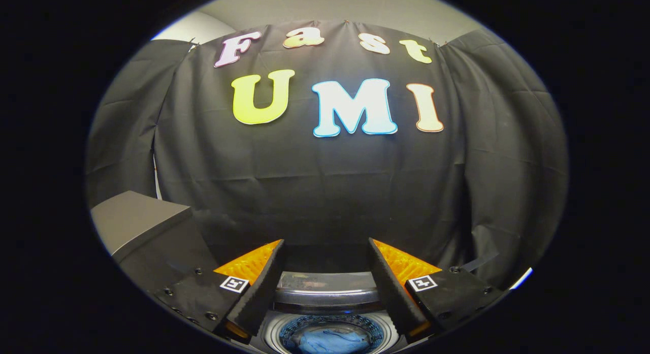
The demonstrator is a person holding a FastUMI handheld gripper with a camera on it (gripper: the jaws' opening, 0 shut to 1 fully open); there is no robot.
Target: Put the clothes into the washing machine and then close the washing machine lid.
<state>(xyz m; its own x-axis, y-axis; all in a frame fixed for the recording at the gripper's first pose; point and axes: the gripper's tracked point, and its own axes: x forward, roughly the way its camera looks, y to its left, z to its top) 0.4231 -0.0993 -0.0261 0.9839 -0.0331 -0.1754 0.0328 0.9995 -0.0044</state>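
The jaws point(325, 247) are spread wide open with nothing in them. Just below and between the 2 fingers sits the small white top-loading washing machine point(330, 313), lid up, with the crumpled light blue clothes point(332, 341) already down inside its round drum.

No legible text; coded tags point(234, 284) on spread-fingered tool point(325, 240).

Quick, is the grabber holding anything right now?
Gripper: open, holding nothing; the washing machine with blue clothes inside sits below, between its fingers.
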